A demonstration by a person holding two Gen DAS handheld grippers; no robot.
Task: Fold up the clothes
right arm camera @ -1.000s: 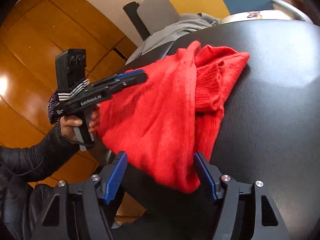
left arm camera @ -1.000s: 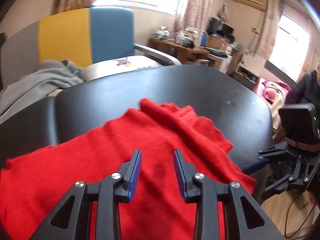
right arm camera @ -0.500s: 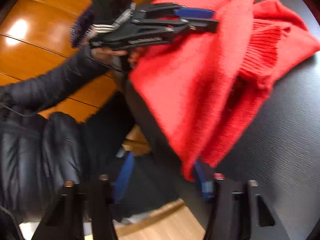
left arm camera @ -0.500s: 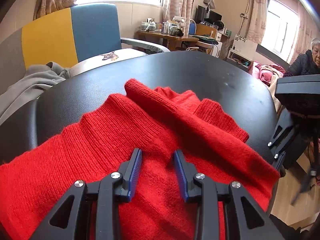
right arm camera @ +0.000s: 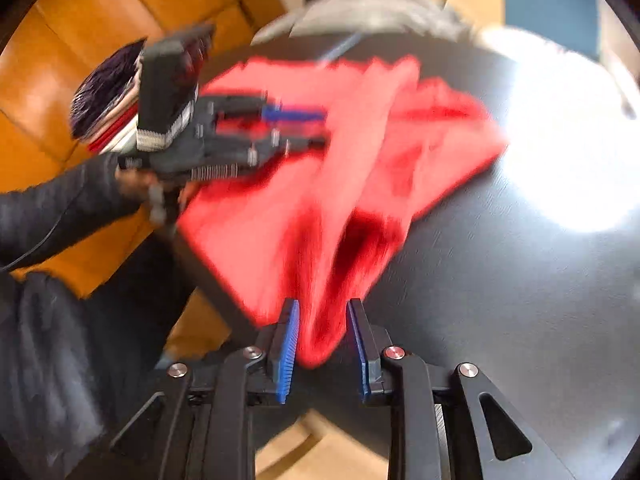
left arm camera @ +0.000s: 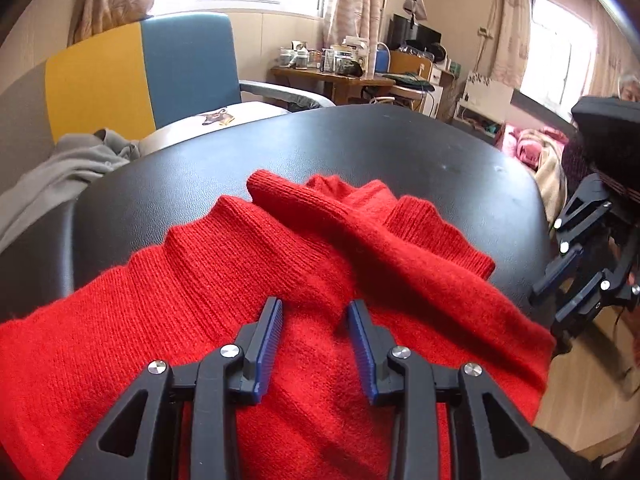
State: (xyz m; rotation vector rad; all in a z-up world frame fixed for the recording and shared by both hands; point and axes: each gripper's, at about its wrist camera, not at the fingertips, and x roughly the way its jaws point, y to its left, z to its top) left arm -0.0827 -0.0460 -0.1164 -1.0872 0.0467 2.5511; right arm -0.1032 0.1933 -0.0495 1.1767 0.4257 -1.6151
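A red knitted sweater point(left arm camera: 304, 280) lies rumpled on the black round table point(left arm camera: 360, 144), with one edge hanging over the near rim. My left gripper point(left arm camera: 314, 312) is open, its fingers resting over the sweater's middle. In the blurred right wrist view, my right gripper point(right arm camera: 322, 320) has its jaws partly closed around a hanging corner of the sweater point(right arm camera: 320, 200); a gap still shows beside the cloth. The left gripper shows there too point(right arm camera: 296, 128), over the sweater's far side. The right gripper shows at the right edge of the left wrist view point(left arm camera: 576, 280).
A grey garment point(left arm camera: 60, 172) lies on a yellow and blue chair point(left arm camera: 140, 72) behind the table. A cluttered wooden desk point(left arm camera: 340, 76) stands at the back wall. The table's far half point(right arm camera: 520, 280) is bare black surface. A wooden floor lies below.
My right gripper's jaws have narrowed and come around the sweater's hanging corner. My left gripper has moved lower and further over the sweater, still open.
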